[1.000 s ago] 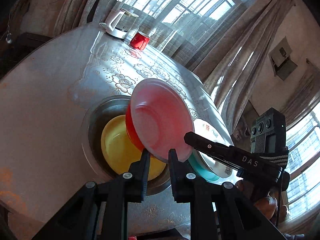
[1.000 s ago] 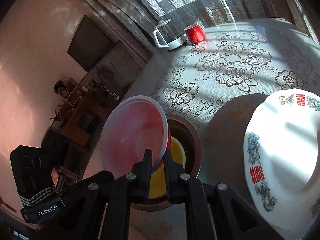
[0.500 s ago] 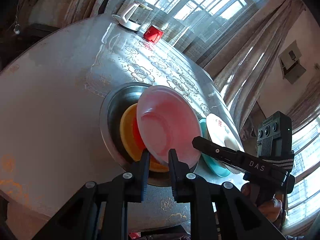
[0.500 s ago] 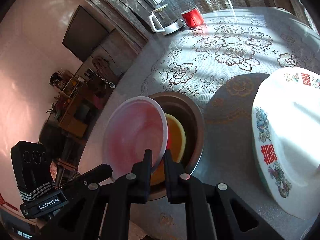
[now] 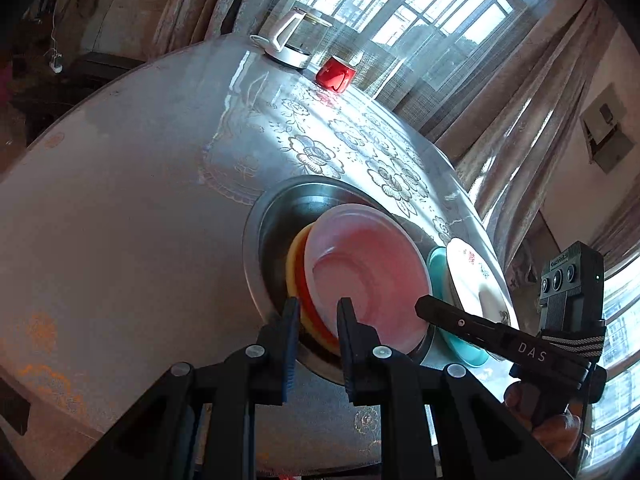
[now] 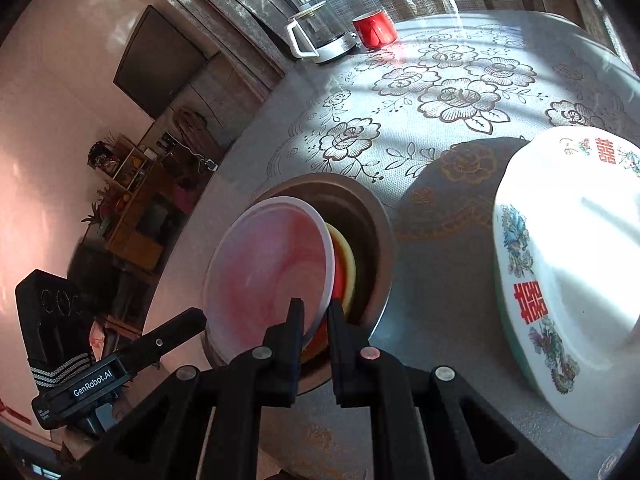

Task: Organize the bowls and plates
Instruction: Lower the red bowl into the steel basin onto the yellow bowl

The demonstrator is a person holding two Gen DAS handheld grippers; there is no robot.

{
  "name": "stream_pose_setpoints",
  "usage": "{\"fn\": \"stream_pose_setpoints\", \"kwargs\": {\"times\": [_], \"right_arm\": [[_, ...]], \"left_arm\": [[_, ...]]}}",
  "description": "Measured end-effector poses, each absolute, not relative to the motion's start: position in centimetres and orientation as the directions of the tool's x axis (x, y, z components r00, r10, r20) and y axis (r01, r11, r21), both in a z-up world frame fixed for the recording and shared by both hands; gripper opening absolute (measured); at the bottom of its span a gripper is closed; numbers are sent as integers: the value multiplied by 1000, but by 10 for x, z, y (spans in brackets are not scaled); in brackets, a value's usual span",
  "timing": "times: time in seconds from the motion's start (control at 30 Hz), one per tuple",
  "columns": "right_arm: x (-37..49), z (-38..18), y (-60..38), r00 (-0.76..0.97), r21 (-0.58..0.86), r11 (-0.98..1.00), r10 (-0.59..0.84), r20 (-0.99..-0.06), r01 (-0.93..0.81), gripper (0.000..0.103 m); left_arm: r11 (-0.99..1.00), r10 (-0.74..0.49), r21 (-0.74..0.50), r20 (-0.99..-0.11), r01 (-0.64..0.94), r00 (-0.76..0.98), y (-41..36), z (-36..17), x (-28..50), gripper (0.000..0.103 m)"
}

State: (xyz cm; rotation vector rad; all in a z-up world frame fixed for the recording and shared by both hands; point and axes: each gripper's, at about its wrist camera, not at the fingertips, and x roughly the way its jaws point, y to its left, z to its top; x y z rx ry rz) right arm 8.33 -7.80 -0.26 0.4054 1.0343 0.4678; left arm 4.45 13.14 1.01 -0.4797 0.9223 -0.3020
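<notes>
A stack of bowls, a translucent pink bowl (image 5: 368, 272) over a red one and a yellow one (image 5: 294, 258), sits low in a steel basin (image 5: 272, 216). My left gripper (image 5: 318, 312) is shut on the stack's near rim. My right gripper (image 6: 314, 316) is shut on the pink bowl's (image 6: 268, 268) opposite rim; it also shows in the left wrist view (image 5: 424, 304). The yellow bowl (image 6: 348, 260) and basin (image 6: 380, 220) show behind. A white decorated plate (image 6: 572, 272) lies upside down on a teal plate (image 5: 452, 332) to the right.
A glass kettle (image 5: 296, 40) and a red mug (image 5: 334, 72) stand at the table's far edge by the window. The round table (image 5: 120, 220) has a floral lace cloth (image 6: 460, 92). A shelf and a dark screen stand to the left of the room.
Both grippers have lowered the stacked bowls into the steel basin. The stack has tilted flatter and sits deeper, and the yellow bowl is now mostly covered.
</notes>
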Motion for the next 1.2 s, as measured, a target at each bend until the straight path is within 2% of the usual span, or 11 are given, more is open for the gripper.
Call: {"fn": "stream_pose_setpoints", "kwargs": {"times": [0.33, 0.5, 0.7, 0.83, 1.2], "right_arm": [[87, -2, -76, 441, 498, 849, 521, -731, -177, 17], [91, 2, -58, 436, 376, 898, 440, -785, -229, 16], [101, 2, -53, 420, 317, 914, 399, -816, -253, 16], [104, 2, -52, 432, 289, 921, 380, -818, -262, 12], [113, 1, -48, 451, 257, 925, 362, -816, -278, 12]], "left_arm": [[875, -425, -482, -706, 57, 567, 127, 11, 47, 18], [881, -422, -468, -718, 64, 553, 123, 9, 53, 18], [893, -404, -444, -730, 66, 551, 120, 6, 58, 18], [903, -384, -424, -736, 62, 558, 119, 7, 62, 18], [921, -352, -382, -741, 72, 572, 113, 7, 67, 18]]}}
